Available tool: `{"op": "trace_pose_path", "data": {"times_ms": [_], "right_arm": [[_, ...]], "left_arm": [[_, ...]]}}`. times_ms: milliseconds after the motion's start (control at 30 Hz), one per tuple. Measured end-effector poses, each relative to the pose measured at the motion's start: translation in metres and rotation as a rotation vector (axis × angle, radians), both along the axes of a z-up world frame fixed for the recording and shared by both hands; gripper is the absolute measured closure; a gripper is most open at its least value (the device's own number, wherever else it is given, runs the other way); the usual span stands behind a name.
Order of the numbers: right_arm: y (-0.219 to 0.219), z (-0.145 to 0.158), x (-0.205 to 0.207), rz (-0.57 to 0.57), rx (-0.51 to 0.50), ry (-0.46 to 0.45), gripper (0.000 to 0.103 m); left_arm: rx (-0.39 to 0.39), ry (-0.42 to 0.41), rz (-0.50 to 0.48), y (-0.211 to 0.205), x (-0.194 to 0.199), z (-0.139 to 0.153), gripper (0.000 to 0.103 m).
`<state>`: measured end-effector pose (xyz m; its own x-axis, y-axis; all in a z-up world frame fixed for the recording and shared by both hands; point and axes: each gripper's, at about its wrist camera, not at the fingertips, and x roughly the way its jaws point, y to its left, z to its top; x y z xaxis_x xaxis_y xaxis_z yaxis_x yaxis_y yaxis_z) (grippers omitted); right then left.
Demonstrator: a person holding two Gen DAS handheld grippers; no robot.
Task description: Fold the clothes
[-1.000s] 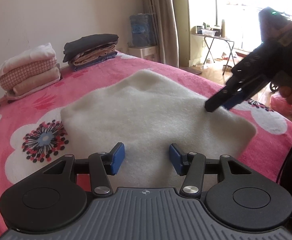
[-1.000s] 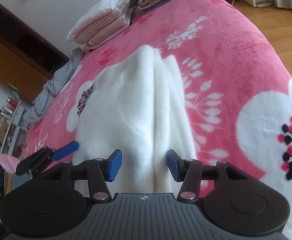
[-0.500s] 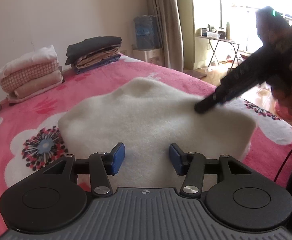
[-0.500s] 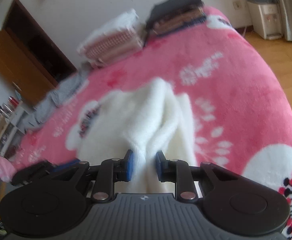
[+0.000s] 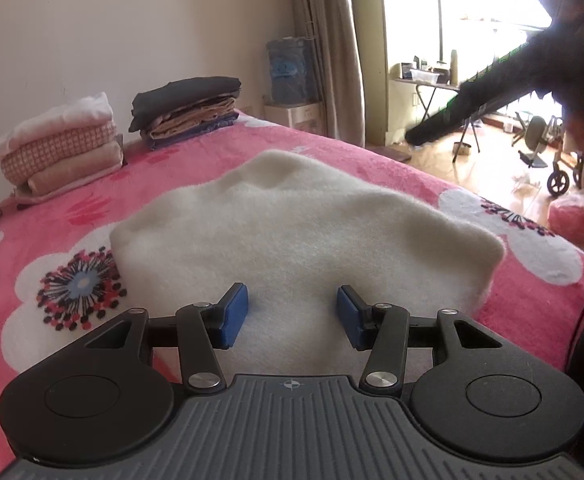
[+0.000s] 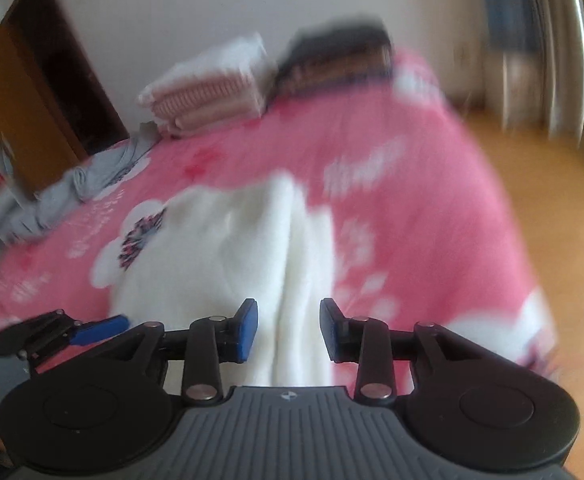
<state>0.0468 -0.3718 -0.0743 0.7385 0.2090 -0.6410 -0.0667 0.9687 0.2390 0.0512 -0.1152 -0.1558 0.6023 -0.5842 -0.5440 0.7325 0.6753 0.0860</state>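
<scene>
Fleece (image 5: 292, 232), white and soft, lies folded on the pink bed (image 5: 372, 160). The left gripper (image 5: 292, 312) sits low over its near edge, jaws apart, holding nothing. The right gripper (image 6: 287, 328) is up off the fleece; its jaws have just been opening and seem empty, though that view is blurry.

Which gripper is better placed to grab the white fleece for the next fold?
Probably left. The left gripper sits low over the white fleece, jaws open. The right gripper, jaws just reopened, is lifted clear.
</scene>
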Motion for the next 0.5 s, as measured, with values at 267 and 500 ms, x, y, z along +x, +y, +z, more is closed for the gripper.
{"op": "trace_pose_path", "data": {"times_ms": [267, 500], "right_arm": [[0.079, -0.053, 0.001, 0.266, -0.484, 0.092, 0.092], [0.099, 0.008, 0.029, 0.227, -0.532, -0.022, 0.096]], "left_arm": [[0.003, -0.012, -0.037, -0.008, -0.012, -0.008, 0.047], [-0.049, 0.026, -0.015, -0.004, -0.008, -0.009, 0.046]]}}
